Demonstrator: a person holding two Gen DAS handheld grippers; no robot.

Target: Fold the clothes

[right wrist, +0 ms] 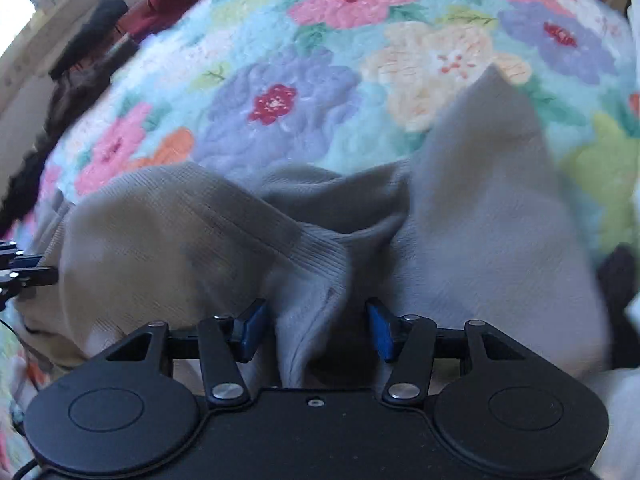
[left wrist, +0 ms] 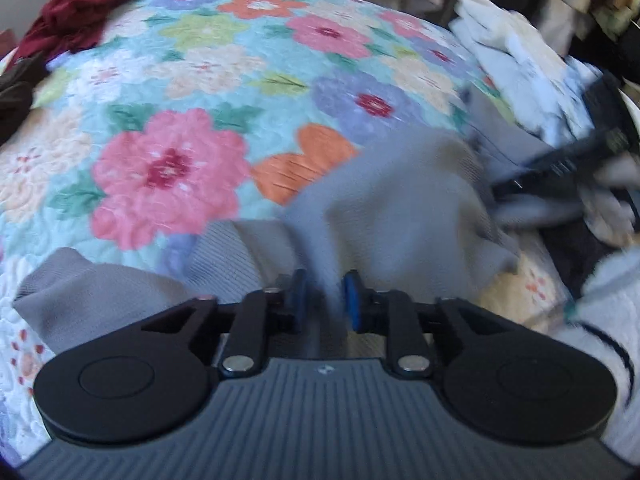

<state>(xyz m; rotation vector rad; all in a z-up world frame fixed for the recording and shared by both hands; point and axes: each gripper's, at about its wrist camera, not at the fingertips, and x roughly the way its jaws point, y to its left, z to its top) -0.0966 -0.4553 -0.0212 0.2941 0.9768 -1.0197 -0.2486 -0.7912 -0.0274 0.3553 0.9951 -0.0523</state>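
A grey knit garment lies bunched on the flowered quilt. My left gripper is shut on a fold of it, with the cloth pinched between the blue pads. In the right wrist view the same grey garment rises in a peak, with a ribbed edge running toward my right gripper. That gripper is open; a fold of cloth hangs between its fingers, and a dark gap shows beside the right pad. The right gripper shows blurred at the right of the left wrist view.
A dark red garment and dark clothes lie at the quilt's far left edge. A pile of white and pale blue laundry sits at the right. In the right wrist view, dark clothes lie along the left edge beside a wall.
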